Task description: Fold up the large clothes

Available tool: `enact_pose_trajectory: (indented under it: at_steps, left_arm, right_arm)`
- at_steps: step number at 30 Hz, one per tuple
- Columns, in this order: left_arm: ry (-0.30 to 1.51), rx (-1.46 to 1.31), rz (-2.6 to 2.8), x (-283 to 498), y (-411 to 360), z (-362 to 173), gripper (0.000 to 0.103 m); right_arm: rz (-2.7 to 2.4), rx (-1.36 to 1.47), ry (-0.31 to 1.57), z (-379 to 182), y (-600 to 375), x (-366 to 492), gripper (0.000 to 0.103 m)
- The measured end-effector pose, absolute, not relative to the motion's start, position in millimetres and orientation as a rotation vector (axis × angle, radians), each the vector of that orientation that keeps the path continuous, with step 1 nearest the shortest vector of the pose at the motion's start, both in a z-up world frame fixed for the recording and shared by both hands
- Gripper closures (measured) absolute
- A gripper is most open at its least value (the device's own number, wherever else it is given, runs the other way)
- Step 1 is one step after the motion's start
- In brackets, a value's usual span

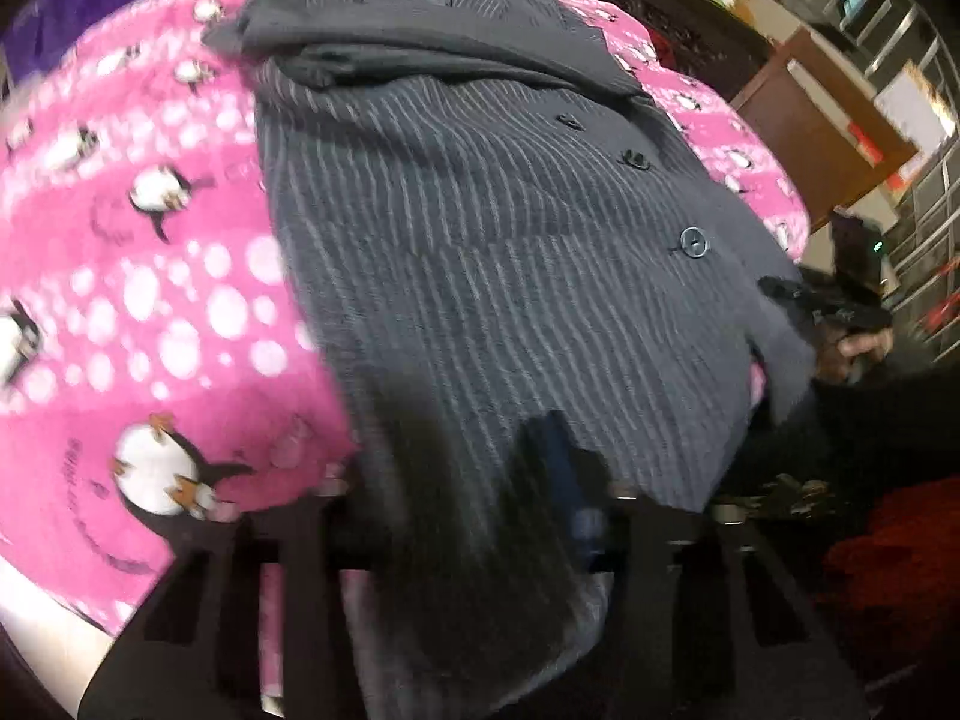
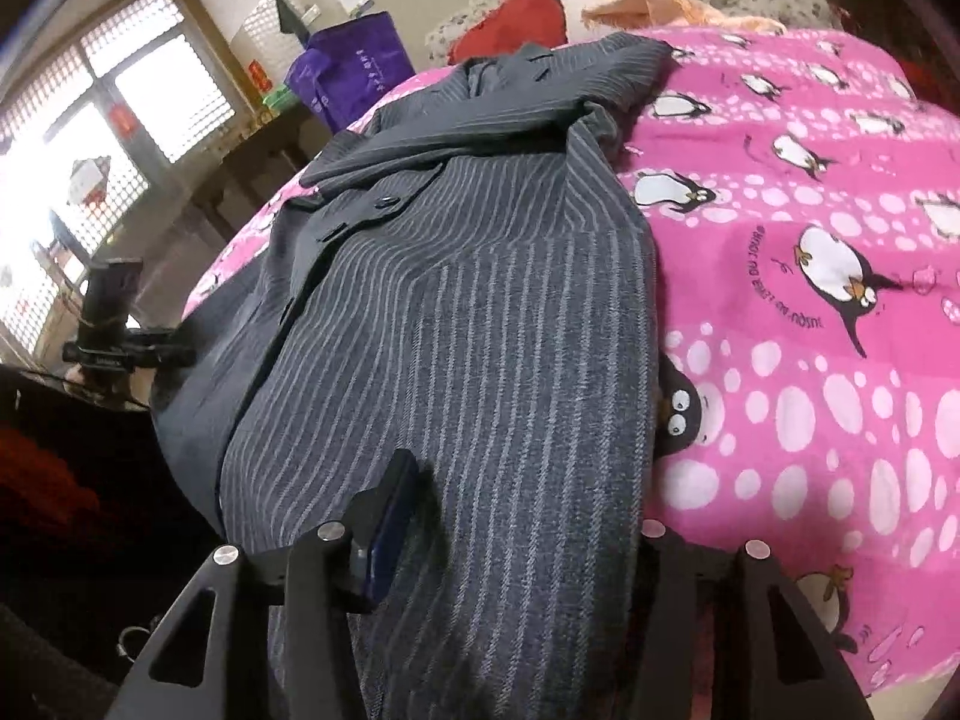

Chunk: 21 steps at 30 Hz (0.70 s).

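Both of my grippers work the near hem of the dark grey pinstriped wool jacket (image 2: 456, 324). Left gripper (image 1: 480, 510): blurred, clamped on hem cloth. Right gripper (image 2: 510, 516): jaws apart, fabric between; grip undeterminable. Jacket lies on pink penguin-print bedspread (image 2: 810, 192), printed text illegible, collar farthest, long axis pointing away.

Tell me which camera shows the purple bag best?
The right wrist view: the purple bag stands sharp and whole beyond the pink bedspread, near the window. The left wrist view catches only a blurred purple patch at its edge.
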<state>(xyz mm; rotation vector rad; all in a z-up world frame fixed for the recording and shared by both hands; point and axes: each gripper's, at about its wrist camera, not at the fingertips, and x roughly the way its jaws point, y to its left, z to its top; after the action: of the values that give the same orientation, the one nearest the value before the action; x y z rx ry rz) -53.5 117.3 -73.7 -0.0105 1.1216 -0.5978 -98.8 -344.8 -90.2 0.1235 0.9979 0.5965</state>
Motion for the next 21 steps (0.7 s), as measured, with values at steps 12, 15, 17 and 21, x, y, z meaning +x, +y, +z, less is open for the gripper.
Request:
enact_pose_trajectory:
  at_steps: [12,15,17,21]
  left_arm:
    - [1.133,-0.029,-0.616,-43,113,-88,0.088]
    - [1.029,-0.090,-0.617,-53,126,-67,0.099]
    - [0.955,-0.146,-0.621,-61,138,-50,0.099]
    - [0.864,-0.250,-0.611,-73,154,-27,0.099]
  right_arm:
    - [0.682,0.170,1.001,-82,-332,-90,0.097]
    - [0.744,0.220,0.953,-67,-331,-93,0.098]
    - [0.790,0.259,0.907,-53,-331,-101,0.098]
    - [0.827,0.350,0.817,-33,-335,-117,0.098]
